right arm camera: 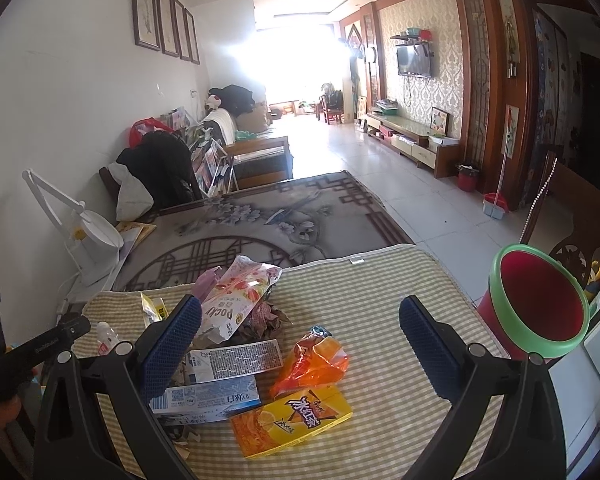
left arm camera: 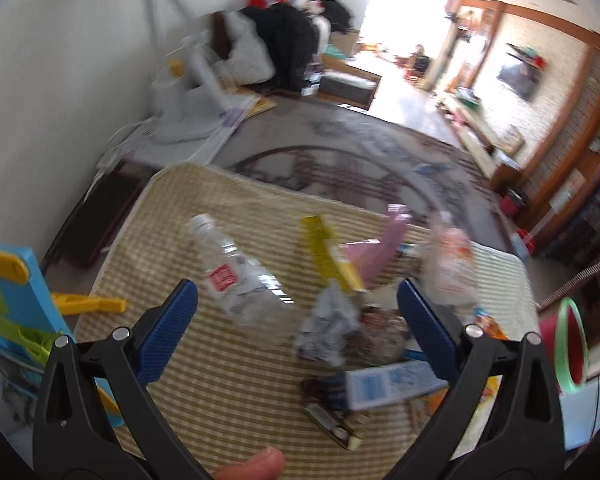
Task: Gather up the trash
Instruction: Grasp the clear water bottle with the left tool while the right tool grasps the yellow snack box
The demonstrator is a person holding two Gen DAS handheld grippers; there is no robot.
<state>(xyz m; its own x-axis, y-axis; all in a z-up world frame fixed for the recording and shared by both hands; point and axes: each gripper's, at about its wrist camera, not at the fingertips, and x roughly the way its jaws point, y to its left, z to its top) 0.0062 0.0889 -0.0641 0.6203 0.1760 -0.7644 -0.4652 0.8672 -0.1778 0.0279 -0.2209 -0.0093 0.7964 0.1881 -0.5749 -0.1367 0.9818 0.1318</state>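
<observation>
Trash lies on a checked mat [right arm camera: 380,360]. In the right wrist view: a yellow drink carton [right arm camera: 292,420], an orange wrapper [right arm camera: 312,360], a blue-white box [right arm camera: 208,398], a Pocky bag [right arm camera: 236,300]. My right gripper [right arm camera: 300,340] is open above them, empty. A red bin with green rim [right arm camera: 540,304] stands at the right. In the blurred left wrist view: a clear plastic bottle [left arm camera: 236,276], crumpled paper [left arm camera: 328,328], a yellow box [left arm camera: 332,256], the blue-white box [left arm camera: 392,384]. My left gripper [left arm camera: 296,312] is open over them, empty.
A grey patterned rug [right arm camera: 260,216] lies beyond the mat. A white desk lamp [right arm camera: 88,236] stands at the left by the wall. A sofa piled with clothes [right arm camera: 160,168] is behind. A blue toy [left arm camera: 8,304] and yellow piece [left arm camera: 88,304] lie left of the mat.
</observation>
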